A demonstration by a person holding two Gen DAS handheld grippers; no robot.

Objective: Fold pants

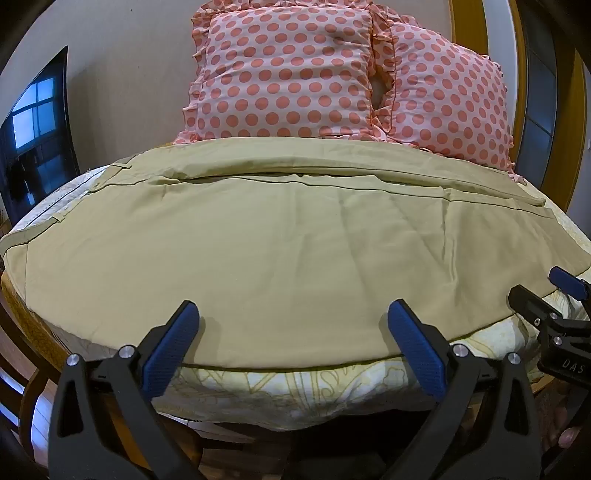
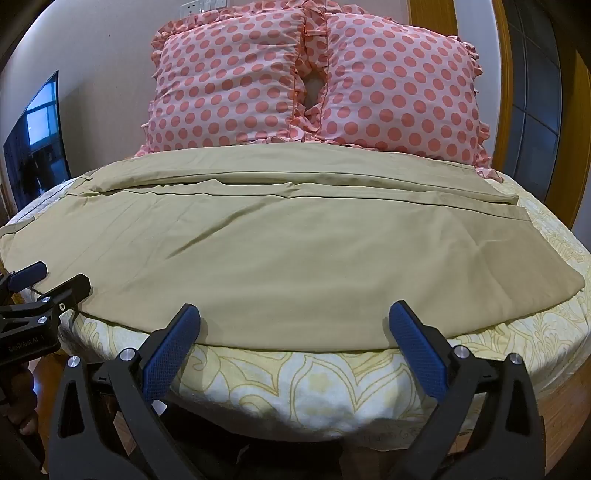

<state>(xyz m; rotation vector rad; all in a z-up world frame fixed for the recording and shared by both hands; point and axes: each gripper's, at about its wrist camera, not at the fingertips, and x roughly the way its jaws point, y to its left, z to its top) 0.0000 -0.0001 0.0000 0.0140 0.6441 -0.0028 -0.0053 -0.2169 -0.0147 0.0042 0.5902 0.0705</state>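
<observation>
Khaki pants (image 1: 280, 240) lie flat across the bed, one leg over the other, waistband at the left and hems at the right; they also show in the right wrist view (image 2: 266, 251). My left gripper (image 1: 293, 314) is open and empty, its blue pads just above the pants' near edge. My right gripper (image 2: 295, 315) is open and empty too, at the near edge further right. Each gripper shows in the other's view: the right one (image 1: 546, 291) at the right edge, the left one (image 2: 55, 278) at the left edge.
Two pink polka-dot pillows (image 1: 295, 74) (image 2: 399, 85) lean against the wall behind the pants. The bed has a yellow patterned cover (image 2: 314, 380). A dark TV screen (image 1: 33, 133) stands at the left, a wooden door frame (image 2: 424, 18) at the right.
</observation>
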